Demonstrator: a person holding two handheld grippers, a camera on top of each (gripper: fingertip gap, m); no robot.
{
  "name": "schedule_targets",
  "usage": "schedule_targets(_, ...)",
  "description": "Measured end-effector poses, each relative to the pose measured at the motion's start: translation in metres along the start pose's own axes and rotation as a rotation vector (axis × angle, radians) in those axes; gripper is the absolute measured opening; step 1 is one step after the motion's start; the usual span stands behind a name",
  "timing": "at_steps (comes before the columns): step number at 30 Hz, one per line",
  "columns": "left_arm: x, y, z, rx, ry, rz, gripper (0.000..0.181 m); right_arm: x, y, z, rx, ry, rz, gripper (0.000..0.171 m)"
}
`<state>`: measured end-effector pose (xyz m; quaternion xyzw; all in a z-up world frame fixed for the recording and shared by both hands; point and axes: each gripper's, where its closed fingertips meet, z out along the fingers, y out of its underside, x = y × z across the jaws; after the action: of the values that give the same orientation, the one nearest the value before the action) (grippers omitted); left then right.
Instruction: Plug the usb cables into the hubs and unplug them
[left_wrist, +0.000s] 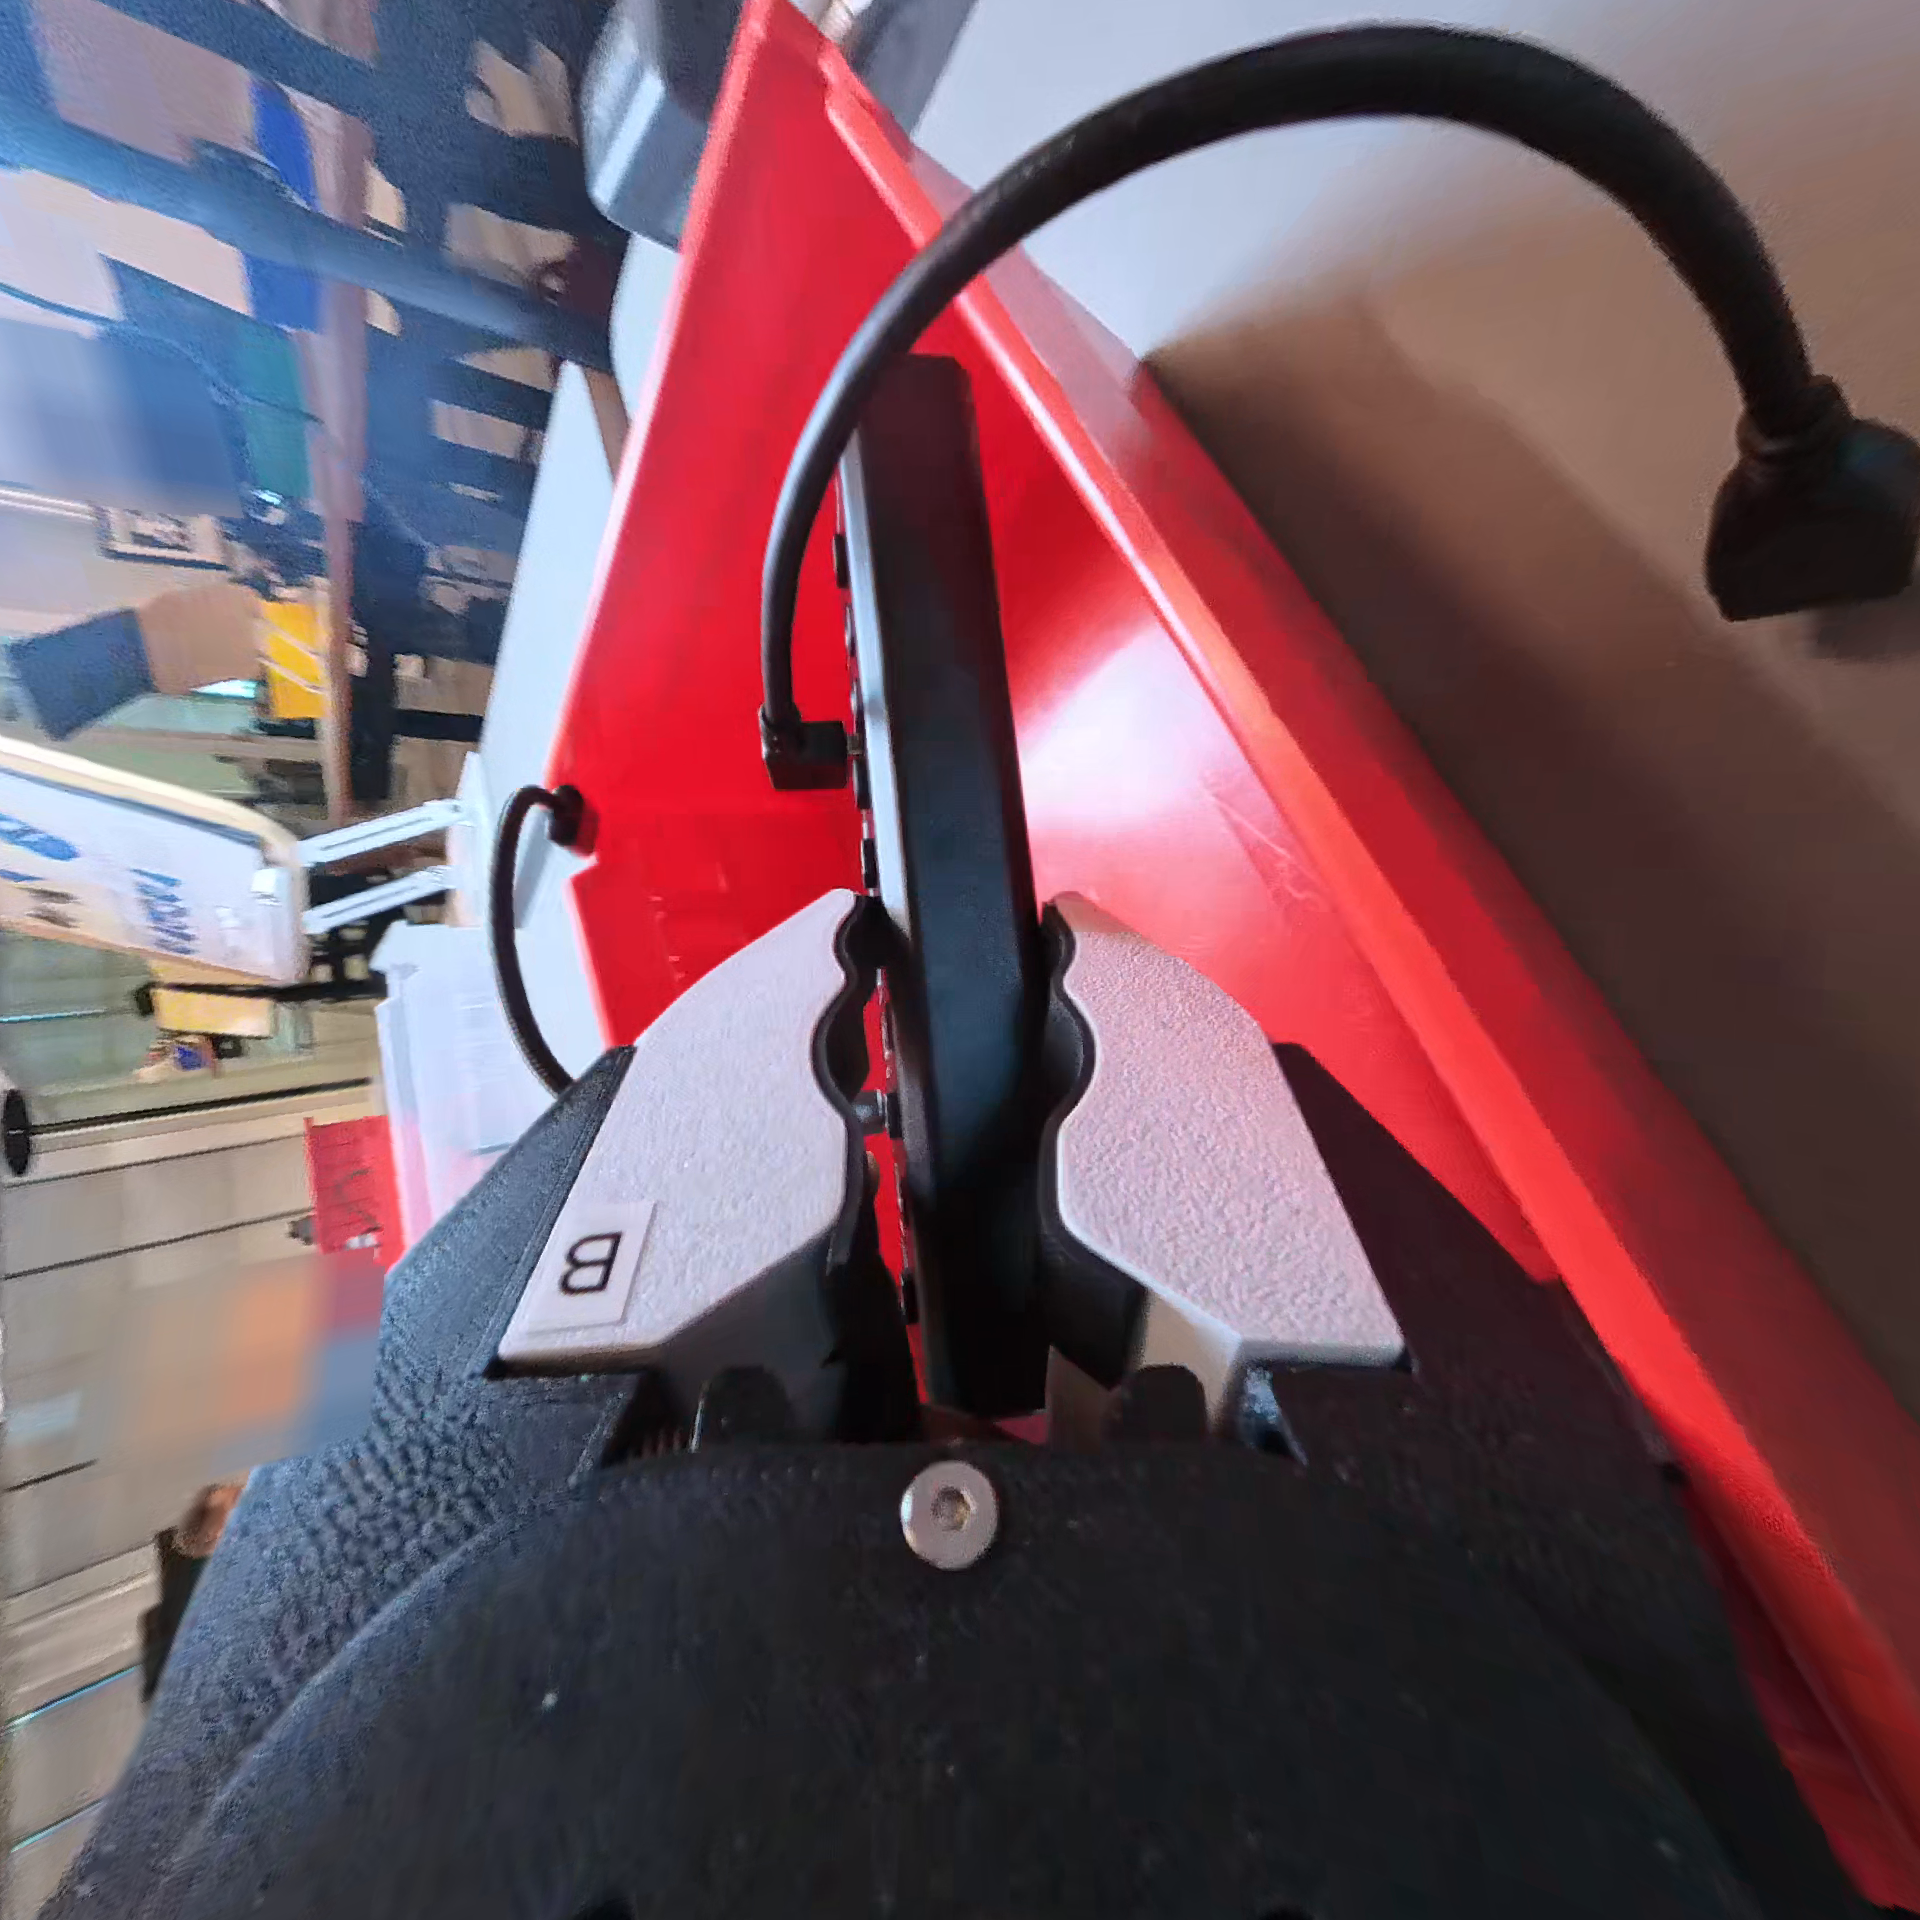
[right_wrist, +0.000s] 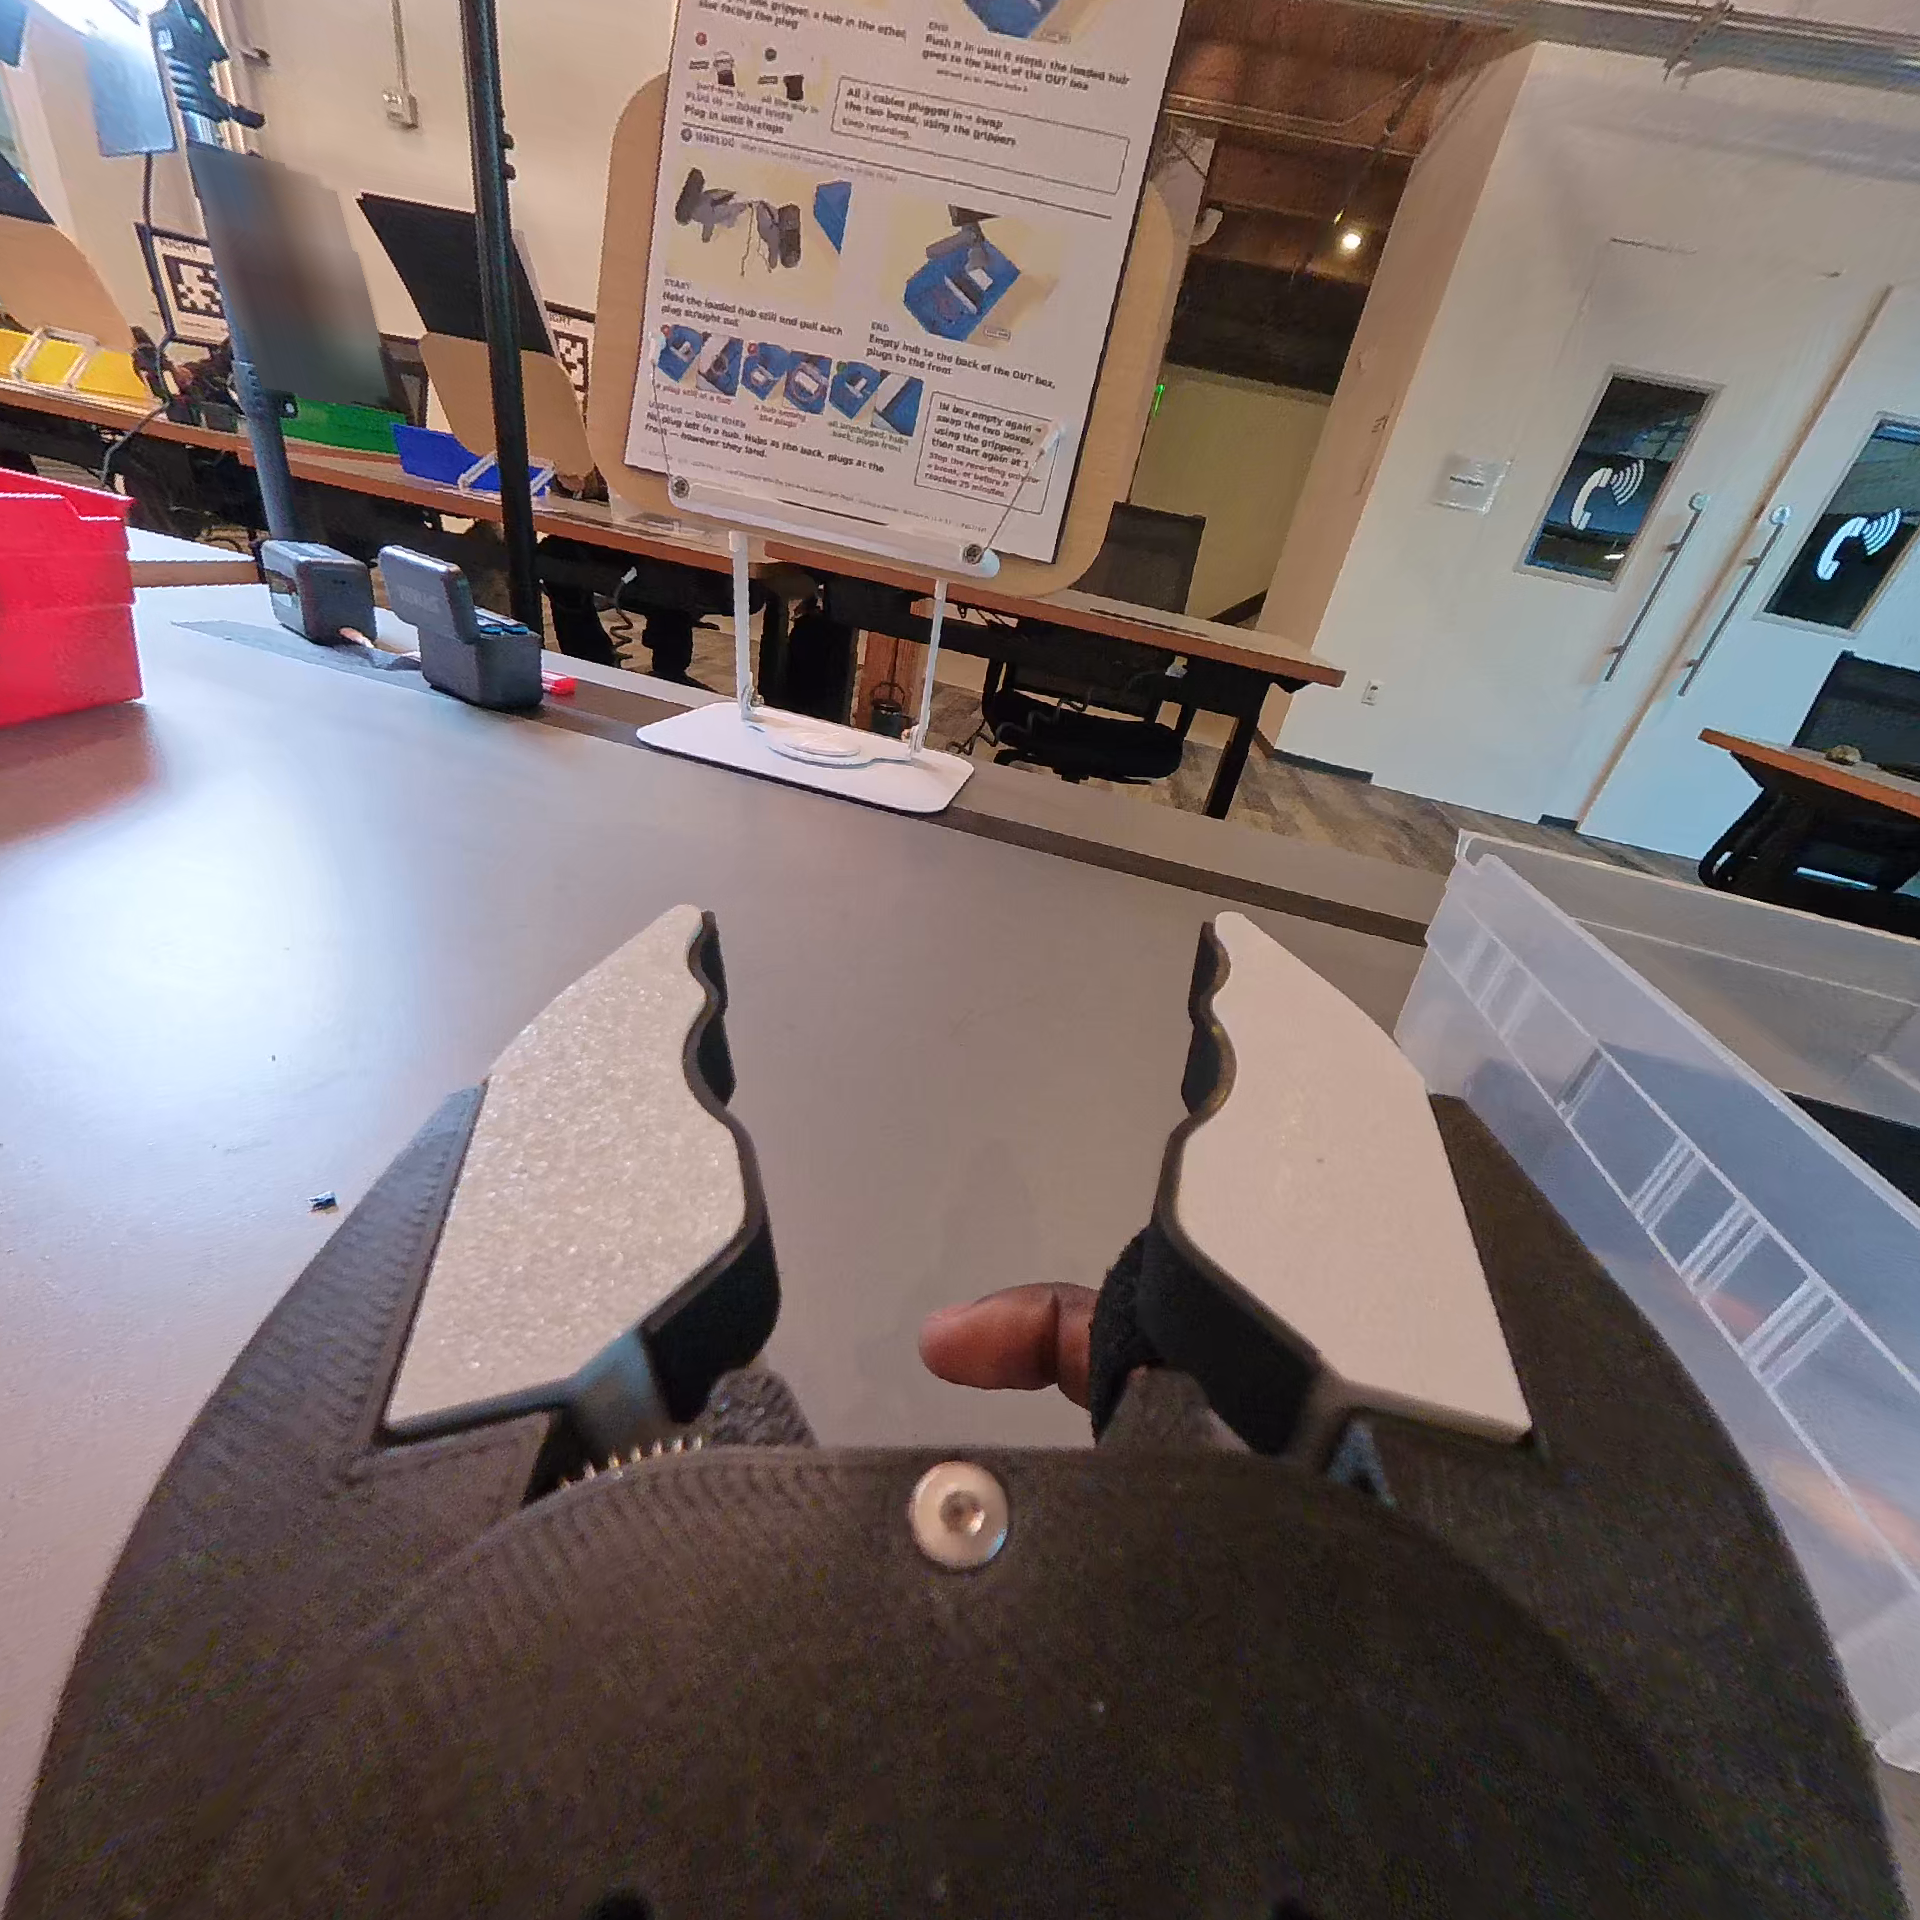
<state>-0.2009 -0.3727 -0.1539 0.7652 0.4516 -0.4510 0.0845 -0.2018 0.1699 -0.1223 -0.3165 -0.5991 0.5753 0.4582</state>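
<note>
The left gripper (left_wrist: 956, 925) clenches the hub (left_wrist: 940, 831), its long axis straight ahead between the jaws; the plug (left_wrist: 805, 750) sits left. The right gripper (right_wrist: 956, 935) is released, empty.

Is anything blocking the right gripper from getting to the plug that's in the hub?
That can't be judged from these views. The right gripper is open over bare table, with neither hub nor plug in its view. In the left wrist view, the left gripper clamps the black hub, and open air surrounds the inserted plug.
</note>
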Motion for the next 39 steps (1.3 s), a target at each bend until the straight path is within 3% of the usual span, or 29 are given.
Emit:
schedule_targets(5,-0.022,-0.017,-0.029,0.115,-0.165,0.03,0.029,0.0,0.0,0.0,-0.002,0.001,-0.002,0.086)
schedule_targets(12,-0.032,-0.065,-0.098,0.363,-0.349,0.05,0.029,-0.001,0.0,0.0,-0.002,0.004,-0.011,0.085)
schedule_targets(22,0.034,-0.137,-0.195,0.752,-0.54,0.231,0.029,-0.011,0.0,0.0,-0.008,-0.057,-0.048,0.084)
schedule_targets(25,0.066,-0.15,-0.217,0.864,-0.568,0.304,0.029,-0.03,-0.004,-0.002,-0.005,-0.181,-0.071,0.083)
schedule_targets(31,0.122,-0.164,-0.25,1.053,-0.621,0.49,0.029,-0.1,-0.038,-0.029,0.007,-0.694,-0.071,0.09)
schedule_targets(35,0.148,-0.165,-0.262,1.124,-0.675,0.63,0.03,-0.105,-0.061,-0.029,0.013,-0.734,-0.158,0.084)
schedule_targets(39,0.165,-0.164,-0.267,1.154,-0.693,0.74,0.029,-0.116,-0.064,-0.015,-0.071,-0.741,-0.413,0.087)
